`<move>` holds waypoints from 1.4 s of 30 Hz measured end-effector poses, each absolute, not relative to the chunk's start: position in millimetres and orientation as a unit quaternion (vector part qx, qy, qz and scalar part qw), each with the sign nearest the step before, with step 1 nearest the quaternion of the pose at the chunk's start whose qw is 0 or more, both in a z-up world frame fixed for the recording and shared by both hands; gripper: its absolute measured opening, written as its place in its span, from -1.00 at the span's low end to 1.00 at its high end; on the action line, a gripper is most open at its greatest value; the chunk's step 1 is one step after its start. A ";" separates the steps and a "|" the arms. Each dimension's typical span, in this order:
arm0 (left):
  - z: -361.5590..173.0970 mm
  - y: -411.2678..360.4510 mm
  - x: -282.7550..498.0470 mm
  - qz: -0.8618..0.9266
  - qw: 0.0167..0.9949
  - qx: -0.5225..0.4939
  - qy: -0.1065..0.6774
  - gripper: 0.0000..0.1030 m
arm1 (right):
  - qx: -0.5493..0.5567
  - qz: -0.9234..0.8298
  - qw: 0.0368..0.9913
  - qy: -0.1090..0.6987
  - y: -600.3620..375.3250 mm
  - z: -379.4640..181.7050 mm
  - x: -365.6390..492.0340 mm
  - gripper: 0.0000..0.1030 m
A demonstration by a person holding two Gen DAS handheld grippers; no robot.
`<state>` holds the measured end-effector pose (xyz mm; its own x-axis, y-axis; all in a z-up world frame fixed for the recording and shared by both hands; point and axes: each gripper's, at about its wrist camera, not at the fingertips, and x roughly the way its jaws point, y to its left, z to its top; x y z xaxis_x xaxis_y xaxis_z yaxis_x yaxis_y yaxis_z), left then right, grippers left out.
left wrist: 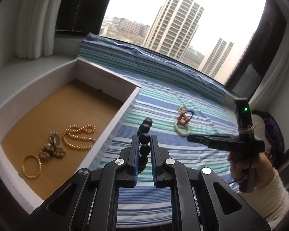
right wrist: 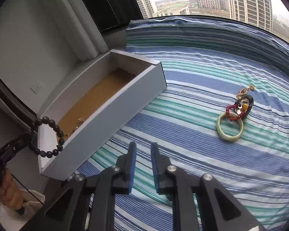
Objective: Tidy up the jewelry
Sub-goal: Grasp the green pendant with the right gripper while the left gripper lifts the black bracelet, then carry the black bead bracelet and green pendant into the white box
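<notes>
The left gripper [left wrist: 144, 140] holds a black bead bracelet [left wrist: 144, 137], its blue-padded fingers pressed against the beads on both sides. In the right wrist view the same bracelet [right wrist: 47, 136] hangs as an open loop from the left gripper's tips [right wrist: 31, 135], right beside the near corner of a white cardboard box [right wrist: 106, 113] and level with its rim.

The right gripper [right wrist: 142, 147] holds nothing; its jaws stand narrowly apart over the striped cloth [right wrist: 183, 77]. In the left wrist view its tips [left wrist: 189, 137] are close to the pale green bangle [left wrist: 181, 129].

The box lies to the left on the cloth, open at the top, with low white walls and a brown cardboard floor. On that floor lie a pearl necklace [left wrist: 79, 137], a gold bangle [left wrist: 31, 165] and a cluster of tan beads with a gold piece [left wrist: 52, 148], all gathered at the near end; the far end of the floor is bare.

On the cloth, well apart from the box, lies a small pile: the green bangle [right wrist: 229, 128], a red bead bracelet [right wrist: 233, 113] overlapping it, a dark bangle [right wrist: 248, 105] and a gold chain piece [right wrist: 243, 92]. Bare striped cloth lies between the box wall and this pile.

Beyond the cloth's far edge is a window [left wrist: 183, 19].
</notes>
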<state>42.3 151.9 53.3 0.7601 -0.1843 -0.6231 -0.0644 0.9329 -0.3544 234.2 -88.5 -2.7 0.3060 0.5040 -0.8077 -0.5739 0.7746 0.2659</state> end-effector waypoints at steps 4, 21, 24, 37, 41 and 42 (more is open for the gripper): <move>44.4 155.2 40.3 -0.034 0.917 -0.190 0.349 -0.83 | -0.093 0.309 0.780 0.536 -100.4 -56.1 222.6 -0.62; 33.6 157.4 37.0 -0.047 0.906 -0.207 0.367 -0.83 | -0.136 0.307 0.787 0.517 -111.4 -89.5 200.4 -0.78; 45.8 167.0 34.9 -0.045 0.909 -0.213 0.357 -0.83 | -0.096 0.330 0.798 0.496 -106.7 -50.6 201.5 -0.78; 81.3 261.0 51.2 0.050 0.913 -0.229 0.334 -0.83 | -0.036 0.468 0.798 0.379 33.9 77.5 218.4 -0.78; 64.7 289.0 62.0 0.086 0.903 -0.236 0.349 -0.83 | -0.051 0.484 0.778 0.398 97.8 64.6 231.7 -0.78; 59.5 297.1 64.0 0.096 0.899 -0.239 0.353 -0.83 | -0.056 0.489 0.770 0.407 112.2 58.4 234.2 -0.78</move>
<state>64.0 297.1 59.5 0.7319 0.0038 -0.6814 -0.3422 0.8668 -0.3627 234.2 112.2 58.4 0.1915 0.7070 -0.6808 -0.7980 0.5160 0.3114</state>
